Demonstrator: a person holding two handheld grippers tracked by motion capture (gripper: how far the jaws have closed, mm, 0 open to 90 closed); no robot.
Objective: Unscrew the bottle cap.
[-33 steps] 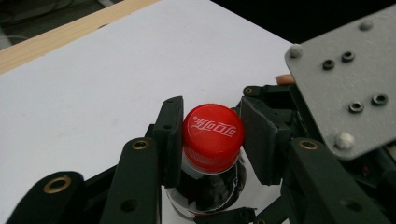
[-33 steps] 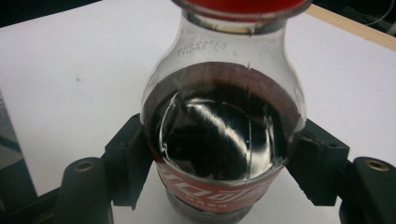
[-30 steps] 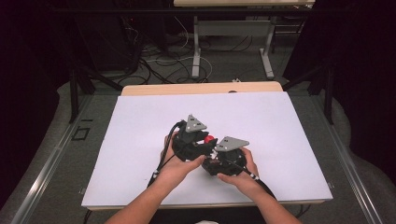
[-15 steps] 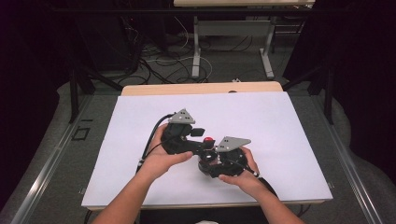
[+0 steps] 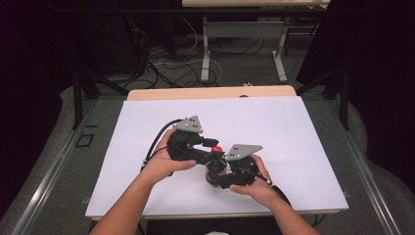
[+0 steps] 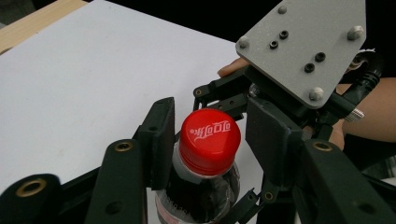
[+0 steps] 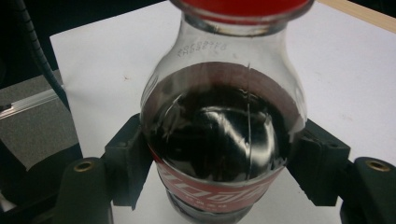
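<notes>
A cola bottle [image 5: 216,168] with a red cap [image 5: 217,149] stands upright on the white table top [image 5: 284,127], near its front edge. My right gripper [image 5: 219,175] is shut on the bottle's body; in the right gripper view its jaws [image 7: 223,154] press both sides of the dark, liquid-filled bottle [image 7: 219,126] just above the red label. My left gripper [image 6: 211,116] is open, one pad on each side of the red cap [image 6: 210,140] with a small gap at the right pad. The right gripper's grey plate [image 6: 299,46] sits just beyond the cap.
A person's hands [image 5: 161,164] hold both grippers, with forearms entering from the bottom. The table's wooden back edge [image 5: 210,92] lies beyond the white sheet. Cables and table legs [image 5: 205,54] are on the floor behind. Bare white surface extends left, right and behind.
My left gripper has shifted slightly left and turned, so its jaws now reach sideways to the cap. The right gripper and the bottle have stayed put.
</notes>
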